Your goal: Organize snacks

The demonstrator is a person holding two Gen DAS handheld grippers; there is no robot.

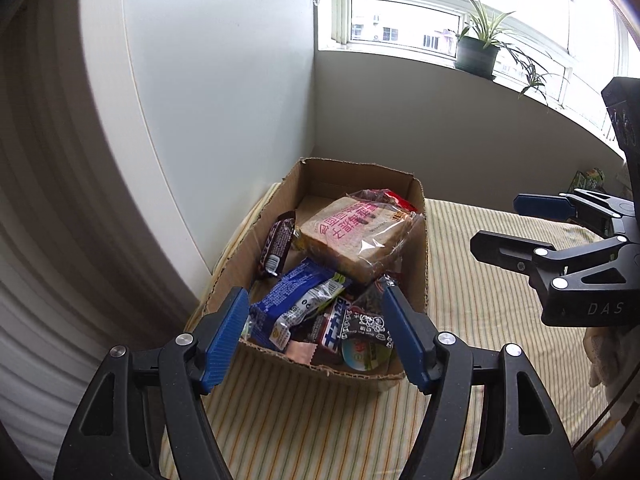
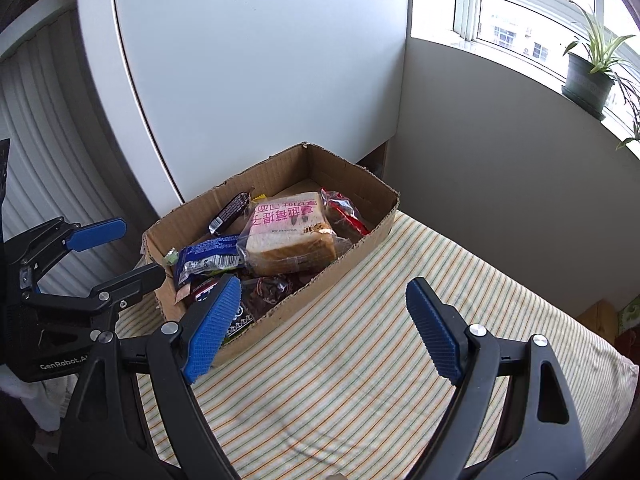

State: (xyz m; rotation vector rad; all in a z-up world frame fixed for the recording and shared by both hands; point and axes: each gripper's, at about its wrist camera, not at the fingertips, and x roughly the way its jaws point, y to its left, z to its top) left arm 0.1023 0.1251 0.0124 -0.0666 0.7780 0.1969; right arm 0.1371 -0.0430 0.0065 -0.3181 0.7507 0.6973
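A cardboard box (image 1: 418, 236) (image 2: 372, 224) stands on the striped cloth, filled with several snacks. A bagged bread slice with pink print (image 1: 356, 236) (image 2: 290, 234) lies on top. Beside it are a blue wrapper (image 1: 292, 292) (image 2: 208, 254), a dark bar (image 1: 278, 248) (image 2: 230, 212) and a red-trimmed pack (image 2: 344, 212). My left gripper (image 1: 316, 332) hangs open above the box's near end, with nothing between its blue pads. My right gripper (image 2: 324, 324) is open over the cloth by the box's right wall, empty. Each gripper shows at the edge of the other's view.
The striped cloth (image 1: 480, 300) (image 2: 360, 360) covers the surface to the right of the box. A white panel (image 1: 224, 92) rises right behind the box. A potted plant (image 1: 478, 52) (image 2: 588, 80) stands on the window sill.
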